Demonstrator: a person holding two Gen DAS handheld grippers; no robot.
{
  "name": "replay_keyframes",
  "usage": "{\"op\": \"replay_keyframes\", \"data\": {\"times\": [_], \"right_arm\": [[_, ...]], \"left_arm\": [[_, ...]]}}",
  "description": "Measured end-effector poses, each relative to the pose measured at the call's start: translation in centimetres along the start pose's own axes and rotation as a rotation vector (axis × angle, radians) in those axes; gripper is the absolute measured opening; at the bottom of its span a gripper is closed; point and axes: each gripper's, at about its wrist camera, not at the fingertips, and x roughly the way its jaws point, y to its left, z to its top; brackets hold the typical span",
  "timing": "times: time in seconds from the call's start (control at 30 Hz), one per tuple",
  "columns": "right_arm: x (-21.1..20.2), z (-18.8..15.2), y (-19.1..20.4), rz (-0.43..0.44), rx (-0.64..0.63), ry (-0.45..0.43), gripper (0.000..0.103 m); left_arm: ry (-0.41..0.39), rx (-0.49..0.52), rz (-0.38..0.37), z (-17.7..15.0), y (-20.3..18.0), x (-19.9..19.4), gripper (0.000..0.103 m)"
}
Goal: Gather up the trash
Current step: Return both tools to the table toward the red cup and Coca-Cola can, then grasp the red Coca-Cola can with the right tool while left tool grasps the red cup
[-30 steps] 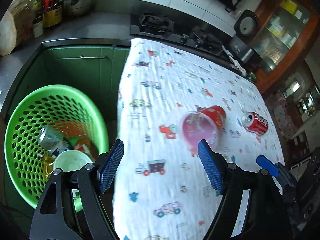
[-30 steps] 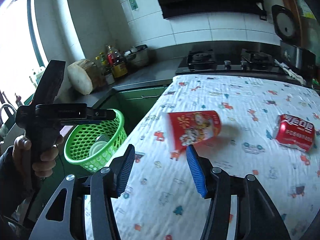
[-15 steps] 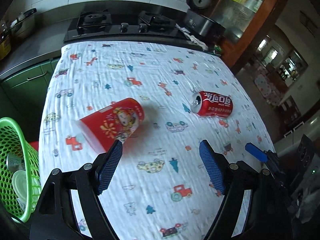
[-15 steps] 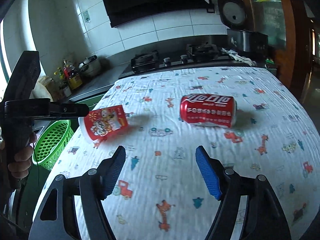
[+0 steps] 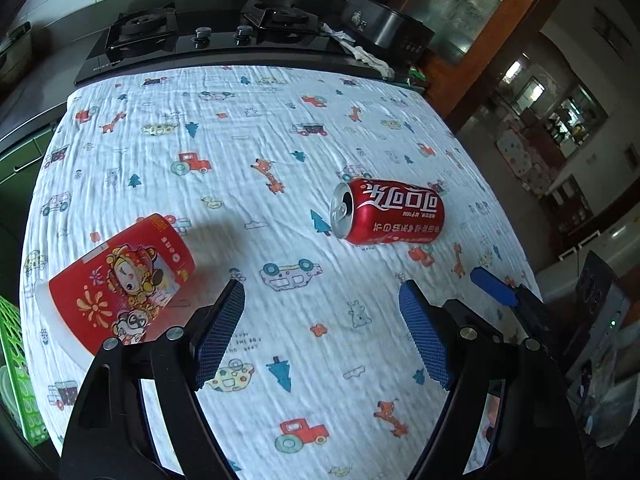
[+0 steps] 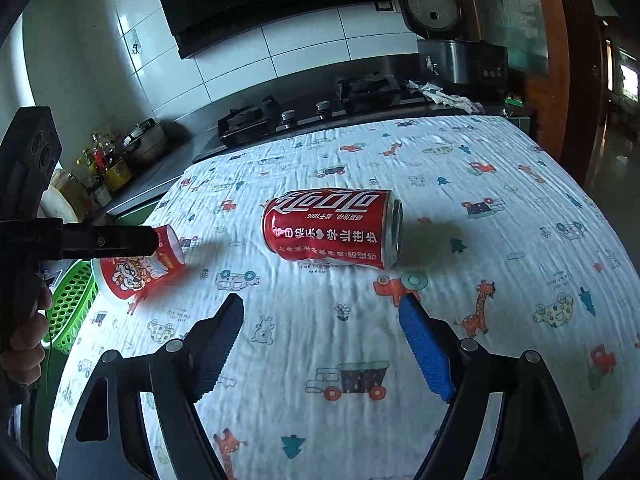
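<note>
Reaching for trash: the right gripper is opening wide with nothing in it, and the left gripper is wide and empty too. Next, I think, it must close round the red can lying mid-cloth (the paper cup lies by the left edge, near the green basket). Behind is a stove

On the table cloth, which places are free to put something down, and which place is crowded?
Free: the wide strip of cloth between the stove and the two red items, and the near cloth in front of the soda can, under the opening right gripper. Tighter: the corner where the paper cup lies beside the green basket and the left gripper.
</note>
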Motion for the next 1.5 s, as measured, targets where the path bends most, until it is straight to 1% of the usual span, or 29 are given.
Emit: {"op": "replay_keyframes", "data": {"times": [0.2, 0.27, 0.3, 0.37, 0.43, 0.57, 0.73, 0.87, 0.93, 1.03, 1.2, 1.27, 1.33, 1.37, 1.43, 1.5], "right_arm": [[2.3, 1.2, -0.2, -0.016, -0.09, 0.011, 0.079], [2.9, 1.8, 0.0, -0.052, -0.144, 0.005, 0.08], [3.2, 2.1, 0.0, -0.056, -0.164, 0.002, 0.083], [4.0, 2.8, 0.0, -0.051, -0.199, 0.017, 0.083], [4.5, 3.4, 0.3, -0.096, -0.267, 0.006, 0.087], [5.7, 4.1, 1.2, -0.114, -0.387, 0.011, 0.092], [7.7, 4.2, 2.8, -0.171, -0.558, 0.03, 0.092], [9.4, 4.2, 3.7, -0.172, -0.668, 0.085, 0.092], [10.1, 4.2, 4.0, -0.158, -0.707, 0.119, 0.092], [10.4, 3.8, 4.5, -0.16, -0.75, 0.148, 0.093], [8.9, 3.5, 5.1, -0.111, -0.744, 0.184, 0.092], [8.0, 3.6, 5.3, -0.062, -0.722, 0.201, 0.092], [7.0, 3.6, 5.6, 0.007, -0.7, 0.223, 0.089], [6.7, 3.6, 5.7, 0.028, -0.694, 0.234, 0.085], [6.1, 3.3, 6.2, 0.056, -0.695, 0.246, 0.084], [5.4, 3.2, 6.8, 0.068, -0.707, 0.226, 0.084]], "left_arm": [[-0.005, -0.008, 0.012, 0.6, 0.4, 0.2, 0.079], [-0.007, -0.013, 0.023, 0.7, 0.9, 0.1, 0.079], [-0.011, -0.017, 0.03, 0.8, 1.1, 0.0, 0.079], [-0.018, -0.028, 0.038, 0.9, 1.7, -0.3, 0.079], [-0.028, -0.042, 0.044, 0.9, 2.3, -0.7, 0.079], [-0.046, -0.069, 0.054, 0.8, 3.4, -1.4, 0.079], [-0.05, -0.1, 0.073, 0.2, 4.6, -1.9, 0.079], [-0.051, -0.117, 0.089, -0.3, 5.6, -2.4, 0.079], [-0.053, -0.129, 0.094, -0.6, 6.1, -2.7, 0.079], [-0.056, -0.145, 0.1, -0.9, 6.8, -3.0, 0.079], [-0.064, -0.169, 0.1, -0.8, 7.9, -3.3, 0.079], [-0.065, -0.174, 0.101, -0.7, 8.1, -3.3, 0.079], [-0.071, -0.172, 0.1, -0.6, 8.2, -3.5, 0.079], [-0.074, -0.171, 0.102, -0.6, 8.3, -3.6, 0.079], [-0.076, -0.171, 0.102, -0.7, 8.5, -3.7, 0.079], [-0.079, -0.176, 0.103, -0.8, 8.8, -3.9, 0.079]]}}
